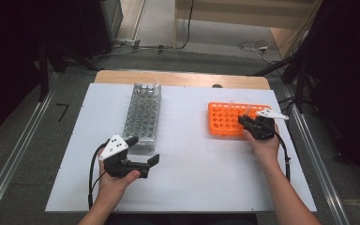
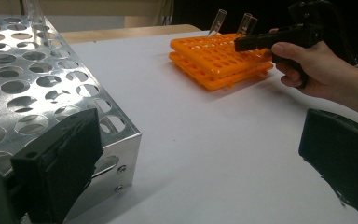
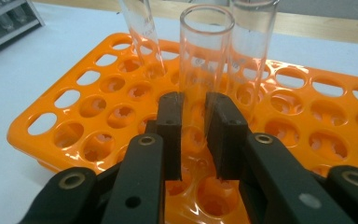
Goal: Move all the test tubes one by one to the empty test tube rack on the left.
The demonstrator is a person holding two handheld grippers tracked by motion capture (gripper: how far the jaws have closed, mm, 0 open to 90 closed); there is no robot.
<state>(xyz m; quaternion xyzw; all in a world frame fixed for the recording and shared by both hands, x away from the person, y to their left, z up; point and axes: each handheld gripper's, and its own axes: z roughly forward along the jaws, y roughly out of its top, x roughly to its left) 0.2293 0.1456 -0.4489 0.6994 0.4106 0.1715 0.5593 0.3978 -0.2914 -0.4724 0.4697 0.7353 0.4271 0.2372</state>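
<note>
I am clamping my right gripper (image 3: 195, 135) on a glass tube (image 3: 204, 65) standing in the orange rack (image 3: 65, 116), its transfer to the metal rack (image 1: 143, 115) not yet begun, while my left gripper (image 1: 143, 151) is waiting wide open and empty.

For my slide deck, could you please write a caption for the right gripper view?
Right gripper fingers clamp a clear glass tube standing in the orange rack.

White table (image 1: 192, 159), metal rack (image 1: 143, 116), orange rack (image 1: 225, 119)
</note>
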